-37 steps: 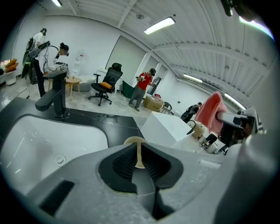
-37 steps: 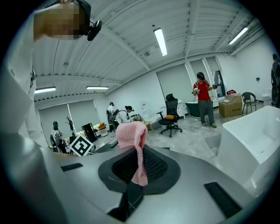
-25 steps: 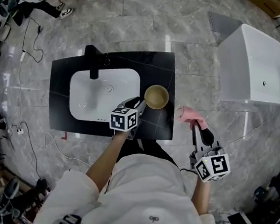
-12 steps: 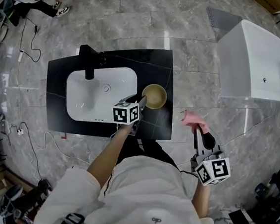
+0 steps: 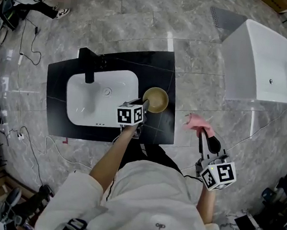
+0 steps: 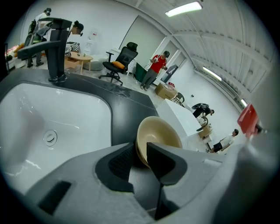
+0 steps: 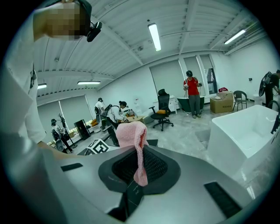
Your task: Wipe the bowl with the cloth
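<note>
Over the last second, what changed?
Left gripper moved in to the bowl; its tongs have just been closing with the rim between them, grip not yet certain. Unchanged: right gripper pinching the pink cloth, bowl on the black counter.

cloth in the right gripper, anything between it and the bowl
Nothing visible does. The cloth sits in the right gripper right of the counter, with only bare counter before the bowl. The left gripper has just been closing its jaws around the bowl's near rim.
</note>
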{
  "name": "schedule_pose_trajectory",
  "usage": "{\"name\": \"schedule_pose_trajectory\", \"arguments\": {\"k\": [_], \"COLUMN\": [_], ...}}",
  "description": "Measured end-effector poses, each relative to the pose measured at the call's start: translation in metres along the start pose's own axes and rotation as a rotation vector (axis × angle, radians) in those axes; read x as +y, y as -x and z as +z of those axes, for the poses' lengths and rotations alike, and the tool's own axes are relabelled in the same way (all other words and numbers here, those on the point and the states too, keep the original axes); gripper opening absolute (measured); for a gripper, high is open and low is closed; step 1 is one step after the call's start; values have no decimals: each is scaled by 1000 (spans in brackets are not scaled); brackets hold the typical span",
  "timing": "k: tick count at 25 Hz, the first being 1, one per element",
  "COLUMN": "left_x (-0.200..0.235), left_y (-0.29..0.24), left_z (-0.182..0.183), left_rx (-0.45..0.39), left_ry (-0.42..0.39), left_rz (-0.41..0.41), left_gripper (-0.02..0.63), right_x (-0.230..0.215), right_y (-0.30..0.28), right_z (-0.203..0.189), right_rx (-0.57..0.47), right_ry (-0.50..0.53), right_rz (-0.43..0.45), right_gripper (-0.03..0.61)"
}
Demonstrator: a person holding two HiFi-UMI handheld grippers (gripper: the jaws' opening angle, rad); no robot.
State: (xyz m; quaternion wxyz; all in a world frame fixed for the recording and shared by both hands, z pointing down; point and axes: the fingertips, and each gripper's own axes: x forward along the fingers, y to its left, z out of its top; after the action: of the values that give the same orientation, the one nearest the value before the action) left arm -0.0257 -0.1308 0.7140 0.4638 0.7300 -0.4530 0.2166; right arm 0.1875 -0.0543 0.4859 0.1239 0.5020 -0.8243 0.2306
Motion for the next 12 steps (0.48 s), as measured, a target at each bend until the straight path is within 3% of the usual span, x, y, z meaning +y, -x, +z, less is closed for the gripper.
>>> {"name": "schedule_pose_trajectory", "arguments": {"k": [12], "left_x": [2], "left_y": [7], "left_z": [-3], "left_rx": [6], "left_ry": [-26], "left_rz": [35], "left_gripper": [31], "right_x": [6], "right_y": [-3], "right_z": [4], "right_rx": [-10], "right_ry": [9], "right_rz": [10], "right_gripper": [17]}}
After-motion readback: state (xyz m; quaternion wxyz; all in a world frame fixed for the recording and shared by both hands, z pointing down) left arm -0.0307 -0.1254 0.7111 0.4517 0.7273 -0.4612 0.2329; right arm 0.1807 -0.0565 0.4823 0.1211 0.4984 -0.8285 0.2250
